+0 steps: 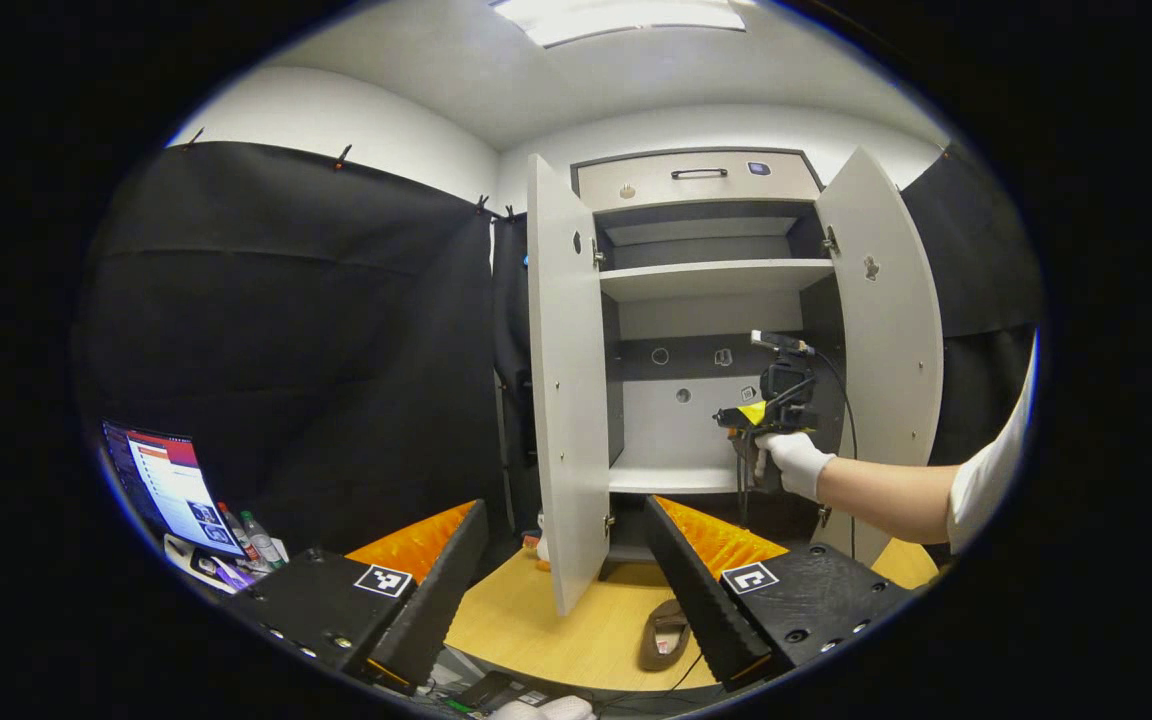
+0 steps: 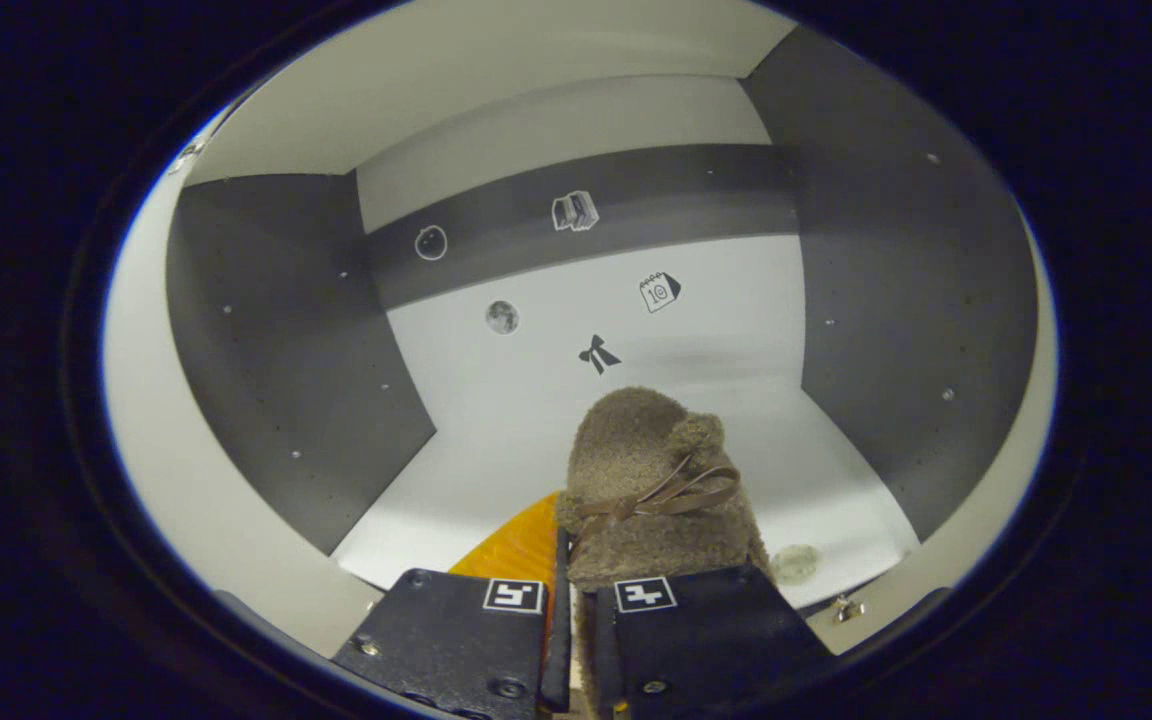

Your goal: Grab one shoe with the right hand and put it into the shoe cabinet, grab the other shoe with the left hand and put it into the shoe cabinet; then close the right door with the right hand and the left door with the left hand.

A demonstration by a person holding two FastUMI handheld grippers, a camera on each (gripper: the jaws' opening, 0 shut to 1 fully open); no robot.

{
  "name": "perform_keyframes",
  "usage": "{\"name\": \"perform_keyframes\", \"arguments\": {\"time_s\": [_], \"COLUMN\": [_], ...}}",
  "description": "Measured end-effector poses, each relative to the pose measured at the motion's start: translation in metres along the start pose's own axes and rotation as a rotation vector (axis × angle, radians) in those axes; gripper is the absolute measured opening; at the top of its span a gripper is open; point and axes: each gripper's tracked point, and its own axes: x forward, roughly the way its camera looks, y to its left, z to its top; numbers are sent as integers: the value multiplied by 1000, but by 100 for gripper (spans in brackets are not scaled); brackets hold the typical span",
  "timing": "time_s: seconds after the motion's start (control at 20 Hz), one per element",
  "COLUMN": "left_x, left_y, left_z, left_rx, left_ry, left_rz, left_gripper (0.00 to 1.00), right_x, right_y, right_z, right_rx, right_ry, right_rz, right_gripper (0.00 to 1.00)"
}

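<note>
The shoe cabinet (image 1: 716, 275) stands with its left door (image 1: 566, 400) and right door (image 1: 886, 330) swung wide. In the left gripper view a gloved hand holds my right gripper (image 1: 771, 420) inside the middle compartment. In the right gripper view my right gripper (image 2: 571, 565) is shut on the heel of a brown fuzzy shoe (image 2: 646, 470) with a bow, toe pointing at the back wall above the white shelf (image 2: 456, 440). I cannot tell whether the shoe touches the shelf. The other brown shoe (image 1: 664, 635) lies on the wooden floor before the cabinet, just below my open left gripper (image 1: 566, 590).
A laptop (image 1: 166, 485) and small bottles (image 1: 251, 535) sit low at the left against the black cloth wall. Small stickers dot the compartment's back wall (image 2: 636, 300). A drawer with a handle (image 1: 698, 173) tops the cabinet. The person's bare forearm (image 1: 886, 495) reaches in from the right.
</note>
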Motion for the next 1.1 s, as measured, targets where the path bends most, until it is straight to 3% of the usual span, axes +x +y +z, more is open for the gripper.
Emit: {"name": "perform_keyframes", "arguments": {"time_s": [0.2,0.5,0.55,0.6,0.65,0.7,0.75,0.85,1.0,1.1], "left_x": [0,6,6,7,6,7,7,7,4,2], "left_y": [-2,-2,-3,-4,-5,-5,-6,-6,-4,0], "left_z": [-3,-3,-3,-2,-2,-1,-1,1,3,3], "left_rx": [12,10,10,9,7,6,7,15,20,17], "left_ry": [15,22,20,17,15,14,13,9,-4,-8], "left_rz": [32,53,56,58,57,57,56,63,76,79], "left_gripper": [96,96,96,96,96,100,96,96,96,96], "right_x": [46,67,66,67,64,60,56,49,32,15], "right_y": [-4,-16,-11,-7,-2,2,5,6,6,7], "right_z": [-10,-26,-27,-27,-25,-24,-22,-17,-15,-11], "right_rx": [3,18,29,38,40,44,45,39,4,2], "right_ry": [91,234,262,273,281,280,271,243,190,154], "right_rz": [-43,-117,-101,-81,-63,-51,-44,-48,-34,-21], "right_gripper": [13,13,18,29,44,53,73,82,83,88]}}
